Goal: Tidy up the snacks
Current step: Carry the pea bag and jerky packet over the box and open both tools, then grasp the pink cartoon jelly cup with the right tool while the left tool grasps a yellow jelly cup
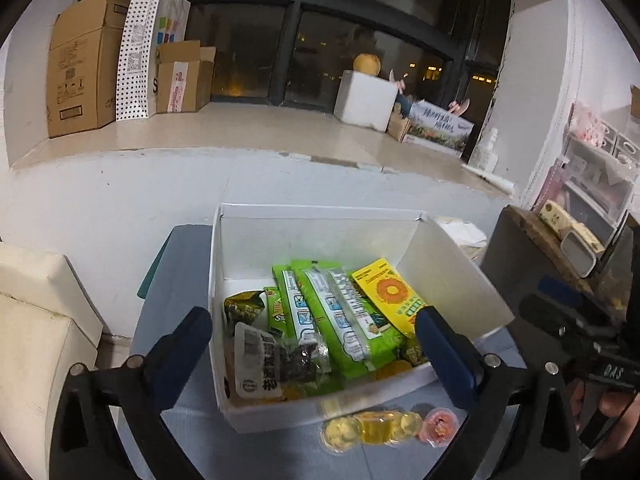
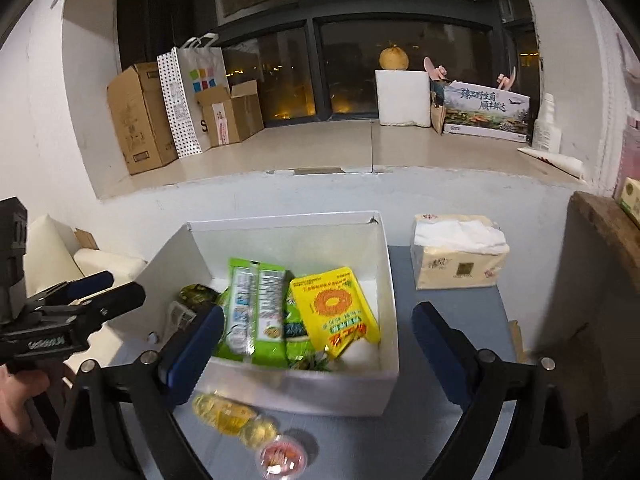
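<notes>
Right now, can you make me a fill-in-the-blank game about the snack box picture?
1. The yellow packet lies inside the white ____.
2. The jelly cups sit on the table, ____ the box.
3. Both the left gripper and the right gripper are ____, holding nothing.
4. The cup beside the yellow ones is ____.

Missing words: box; outside; open; pink

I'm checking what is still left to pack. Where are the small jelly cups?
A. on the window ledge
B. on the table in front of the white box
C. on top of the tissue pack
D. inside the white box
B: the jelly cups sit on the table just outside the white box's near wall.
</notes>
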{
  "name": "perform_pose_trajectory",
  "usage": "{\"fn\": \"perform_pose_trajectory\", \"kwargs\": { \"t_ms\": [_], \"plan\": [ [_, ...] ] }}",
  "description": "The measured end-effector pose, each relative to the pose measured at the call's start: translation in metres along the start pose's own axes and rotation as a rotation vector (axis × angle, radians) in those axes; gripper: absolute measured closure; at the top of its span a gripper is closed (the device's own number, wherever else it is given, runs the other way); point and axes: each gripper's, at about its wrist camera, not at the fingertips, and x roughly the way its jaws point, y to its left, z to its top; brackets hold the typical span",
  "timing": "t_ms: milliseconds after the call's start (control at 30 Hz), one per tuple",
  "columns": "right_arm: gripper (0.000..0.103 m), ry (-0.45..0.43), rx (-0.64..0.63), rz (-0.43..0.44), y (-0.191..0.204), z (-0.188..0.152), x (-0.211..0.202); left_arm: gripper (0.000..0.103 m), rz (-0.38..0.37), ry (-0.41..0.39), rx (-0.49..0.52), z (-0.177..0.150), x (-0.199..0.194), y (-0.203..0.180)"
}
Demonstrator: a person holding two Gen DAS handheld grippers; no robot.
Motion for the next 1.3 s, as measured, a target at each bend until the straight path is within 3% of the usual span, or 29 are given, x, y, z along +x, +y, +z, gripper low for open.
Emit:
{"fn": "perform_pose_trajectory", "kwargs": {
  "t_ms": [233,433,600,800,1200,1233,1300],
  "plan": [
    [0.0,0.01,0.028,0.039,0.003,-0.044,-0.039,0.0,-0.017,-0.013,0.049,-0.037,-0.048,-0.017],
    [0.0,0.084,0.07,0.084,0.009,-0.105,-0.053,0.0,-0.007,-0.017,0.049,-0.097,-0.087,-0.029],
    [0.0,0.156,0.111,0.084,0.01,-0.146,-0.046,0.0,0.008,0.051,0.026,-0.143,-0.098,-0.032],
    [0.0,0.177,0.091,0.069,0.01,-0.139,-0.023,0.0,0.023,0.071,0.011,-0.158,-0.1,-0.029],
    [0.0,0.311,-0.029,0.064,0.027,-0.12,0.069,0.0,0.056,0.113,0.034,-0.169,-0.09,-0.023],
    [0.002,0.314,-0.025,0.081,0.026,-0.12,0.074,0.0,0.06,0.116,0.033,-0.169,-0.088,-0.022],
    [0.022,0.317,-0.02,0.091,0.025,-0.12,0.079,0.0,0.065,0.124,0.024,-0.17,-0.083,-0.018]
  ]
}}
